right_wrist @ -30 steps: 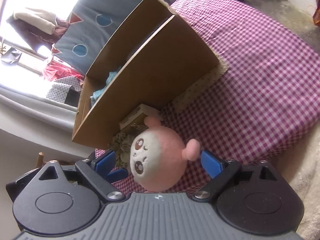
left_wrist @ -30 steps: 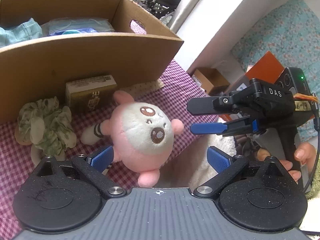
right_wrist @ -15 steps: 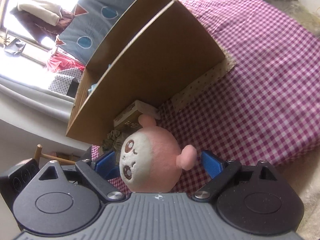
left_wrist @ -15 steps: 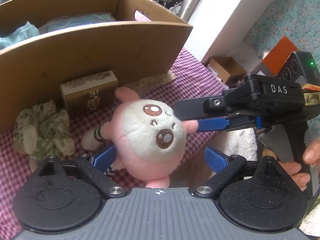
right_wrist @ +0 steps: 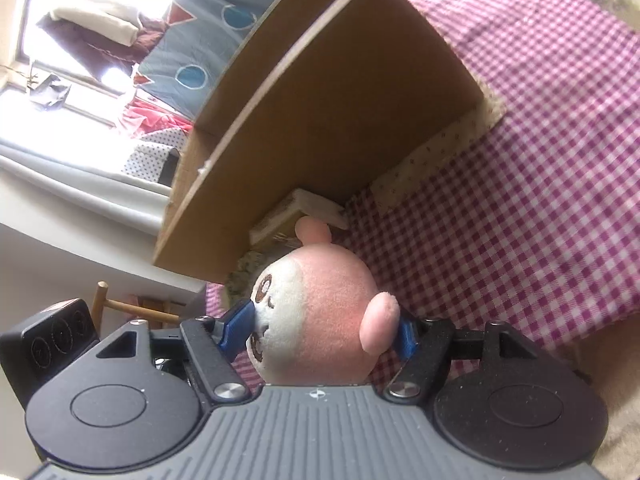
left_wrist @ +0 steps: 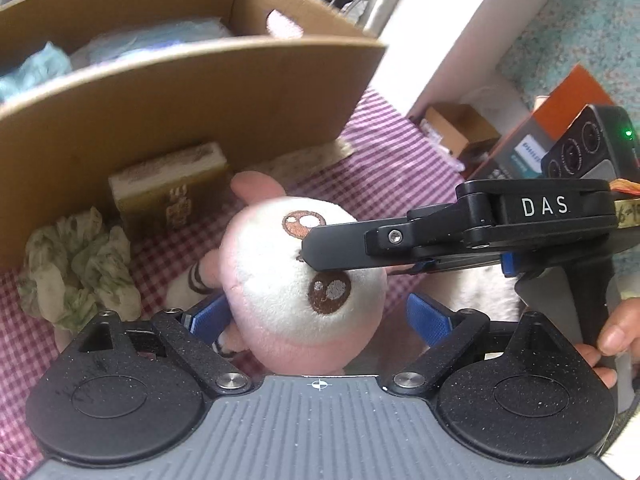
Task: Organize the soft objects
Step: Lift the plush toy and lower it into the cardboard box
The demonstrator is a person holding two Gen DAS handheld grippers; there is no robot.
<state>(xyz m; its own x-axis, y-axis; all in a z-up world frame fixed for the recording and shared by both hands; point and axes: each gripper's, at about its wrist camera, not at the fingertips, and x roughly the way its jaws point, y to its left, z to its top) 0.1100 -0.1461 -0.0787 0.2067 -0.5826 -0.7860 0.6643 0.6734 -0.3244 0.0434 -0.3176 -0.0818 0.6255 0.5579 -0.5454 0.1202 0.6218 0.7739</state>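
Closing in over the last second, the right tool [right_wrist: 320, 330] has drawn its blue pads against the round pink-and-white plush toy [right_wrist: 316, 320], where a second ago they stood clear of it on either side. Its jaws have just been closing, and the right wrist view now shows one pad pressed into the toy's white face and the other tucked behind its pink ear, so the tool grips the toy's head. The left tool [left_wrist: 316, 316] has edged nearer as well; its jaws stand wide, the toy's lower body sits between them, and neither pad visibly presses on it. The plush toy [left_wrist: 296, 280] sits on the pink checked cloth [left_wrist: 384, 168] of the table, just ahead of both tools. In the left wrist view one black finger [left_wrist: 348, 248] of the right tool crosses the toy's face between its two brown eyes. Beyond the toy lies a small gold box [left_wrist: 172, 196], and left of that a crumpled green-patterned scrunchie [left_wrist: 80, 264]. Behind both stands an open cardboard box [left_wrist: 192, 92] holding pale blue items. A hand [left_wrist: 612, 340] holds the right tool's grip at the right edge.
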